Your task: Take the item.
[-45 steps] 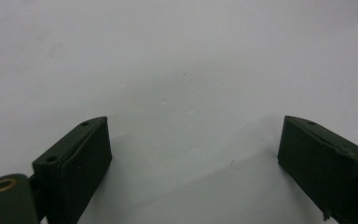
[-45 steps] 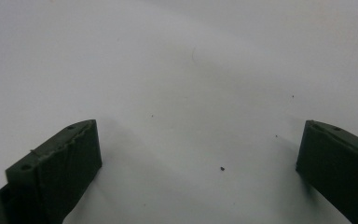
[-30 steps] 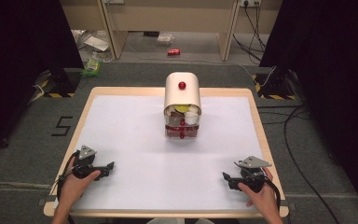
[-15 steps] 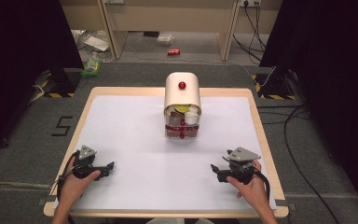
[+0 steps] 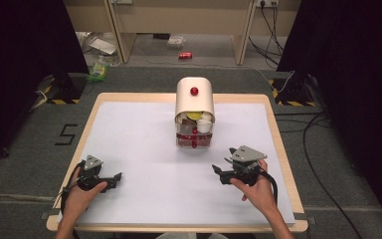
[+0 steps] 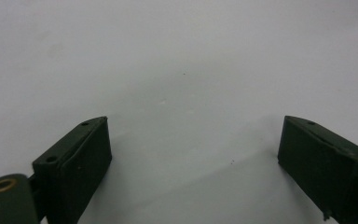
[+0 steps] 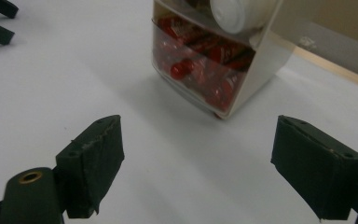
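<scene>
Container (image 7: 223, 60) ahead of right gripper (image 7: 198, 163), apart; both grippers' jaws spread, left gripper (image 6: 193, 172) empty

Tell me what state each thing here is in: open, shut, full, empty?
Left gripper: open, empty, low over the white table.
Right gripper: open, empty, aimed at the container.
Cream round-topped container with red knobs: upright, upper compartment open-fronted, clear lower drawer shut, full of red-wrapped items.

My black left gripper (image 5: 113, 180) sits on the white table (image 5: 129, 139); the cream box (image 5: 194, 97) has red knobs (and shiny red wrappers inside).
</scene>
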{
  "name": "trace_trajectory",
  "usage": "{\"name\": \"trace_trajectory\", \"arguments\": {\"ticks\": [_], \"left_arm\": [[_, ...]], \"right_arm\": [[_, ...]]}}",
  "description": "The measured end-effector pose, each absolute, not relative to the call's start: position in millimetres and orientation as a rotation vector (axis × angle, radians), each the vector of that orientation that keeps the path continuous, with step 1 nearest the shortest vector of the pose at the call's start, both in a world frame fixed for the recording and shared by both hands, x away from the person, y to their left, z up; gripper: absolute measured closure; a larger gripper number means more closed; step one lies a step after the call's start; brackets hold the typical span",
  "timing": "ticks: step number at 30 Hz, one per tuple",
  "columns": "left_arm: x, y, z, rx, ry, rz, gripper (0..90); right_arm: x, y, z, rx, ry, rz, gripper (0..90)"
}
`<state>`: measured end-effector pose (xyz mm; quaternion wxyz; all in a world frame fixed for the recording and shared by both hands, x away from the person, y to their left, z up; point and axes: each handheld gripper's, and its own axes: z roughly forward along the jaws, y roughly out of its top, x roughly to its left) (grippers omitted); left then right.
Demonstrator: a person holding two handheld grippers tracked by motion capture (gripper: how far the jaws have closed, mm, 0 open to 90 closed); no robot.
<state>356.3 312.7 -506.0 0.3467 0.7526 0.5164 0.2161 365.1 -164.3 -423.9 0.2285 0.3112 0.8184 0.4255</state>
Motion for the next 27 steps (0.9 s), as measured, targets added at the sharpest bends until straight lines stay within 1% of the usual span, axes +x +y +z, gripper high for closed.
{"name": "trace_trajectory", "arguments": {"ticks": [9, 17, 27], "left_arm": [[356, 313, -506, 1.953, 1.34, 0.56, 8.9], [356, 313, -506, 1.95, 1.342, 0.558, 9.0], [356, 313, -506, 1.95, 1.341, 0.556, 9.0]], "right_arm": [[375, -138, -399, 0.769, 2.229, 1.237, 18.7], [385, -119, -385, 0.721, 2.22, 1.246, 19.9], [397, -107, -371, 0.685, 2.212, 1.246, 21.1]]}}
